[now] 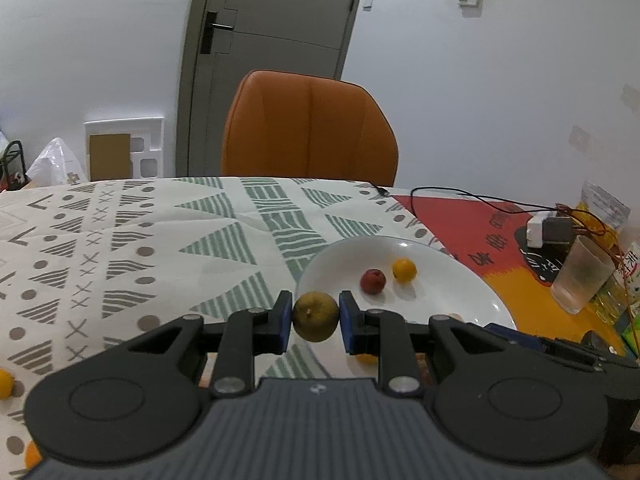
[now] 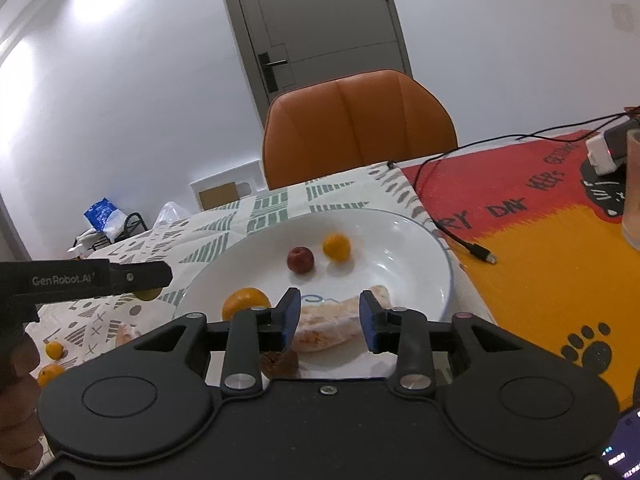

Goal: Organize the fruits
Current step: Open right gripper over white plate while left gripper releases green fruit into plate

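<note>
My left gripper [image 1: 315, 320] is shut on a round green-yellow citrus fruit [image 1: 315, 317], held just above the near left rim of a white plate [image 1: 360, 252]. On the plate lie a red fruit [image 1: 373, 281] and a small orange [image 1: 404, 269]. In the right wrist view, my right gripper [image 2: 329, 320] hovers over the plate [image 2: 400, 248] with its jaws apart. A pale peeled fruit wedge [image 2: 340, 318] lies on the plate between them. A larger orange [image 2: 245, 302], the red fruit [image 2: 300, 259] and the small orange [image 2: 337, 246] rest there too. The left gripper [image 2: 156, 280] comes in from the left.
An orange chair [image 1: 310, 128] stands behind the table. A frosted cup [image 1: 582, 276], a charger block [image 1: 546, 230] and a black cable [image 2: 460, 236] lie on the red-and-yellow mat at right. Small oranges [image 2: 52, 360] sit on the patterned cloth at left. A brown dried piece [image 2: 280, 362] lies under my right gripper.
</note>
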`<state>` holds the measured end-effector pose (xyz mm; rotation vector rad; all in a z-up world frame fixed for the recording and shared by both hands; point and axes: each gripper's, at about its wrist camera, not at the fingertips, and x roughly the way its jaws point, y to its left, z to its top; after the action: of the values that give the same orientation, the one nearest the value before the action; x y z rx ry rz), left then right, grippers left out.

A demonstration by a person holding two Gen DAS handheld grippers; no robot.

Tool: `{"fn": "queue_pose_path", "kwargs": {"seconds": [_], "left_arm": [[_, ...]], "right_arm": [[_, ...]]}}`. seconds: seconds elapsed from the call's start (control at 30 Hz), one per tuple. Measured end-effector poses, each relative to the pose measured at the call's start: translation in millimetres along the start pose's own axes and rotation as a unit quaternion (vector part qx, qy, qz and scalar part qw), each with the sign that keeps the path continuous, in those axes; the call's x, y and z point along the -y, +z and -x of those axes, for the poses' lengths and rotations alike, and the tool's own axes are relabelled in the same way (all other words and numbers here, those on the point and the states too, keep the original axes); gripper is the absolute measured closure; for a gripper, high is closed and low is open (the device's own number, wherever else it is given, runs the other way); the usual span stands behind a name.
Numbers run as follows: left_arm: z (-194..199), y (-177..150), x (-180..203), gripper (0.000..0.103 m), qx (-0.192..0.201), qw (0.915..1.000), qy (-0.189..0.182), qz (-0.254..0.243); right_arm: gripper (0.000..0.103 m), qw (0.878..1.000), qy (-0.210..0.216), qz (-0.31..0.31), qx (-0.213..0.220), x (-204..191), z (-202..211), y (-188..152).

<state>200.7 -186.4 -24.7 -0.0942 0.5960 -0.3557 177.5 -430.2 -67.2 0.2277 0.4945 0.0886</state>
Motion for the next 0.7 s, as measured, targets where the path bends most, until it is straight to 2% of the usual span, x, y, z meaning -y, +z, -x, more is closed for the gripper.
{"fn": "queue_pose_path", "kwargs": {"seconds": [0.23, 0.5, 0.7], "left_arm": [[-7.9, -0.6, 9.7, 0.079, -0.008, 1.0000, -0.004, -0.003], [1.4, 0.4, 5.1, 0.074, -0.006, 0.9999, 0.015, -0.001], [13.5, -4.0, -1.2, 0.064, -0.006, 0.9995, 0.032, -0.003]], "right_arm": [[0.062, 1.000, -0.002, 0.001, 0.004, 1.7, 8.9, -2.3], [0.057, 1.000, -0.002, -0.009, 0.003, 4.1, 12.4, -6.7], [0.050, 1.000, 0.005, -0.009, 0.008, -2.4, 17.8, -9.9]]}}
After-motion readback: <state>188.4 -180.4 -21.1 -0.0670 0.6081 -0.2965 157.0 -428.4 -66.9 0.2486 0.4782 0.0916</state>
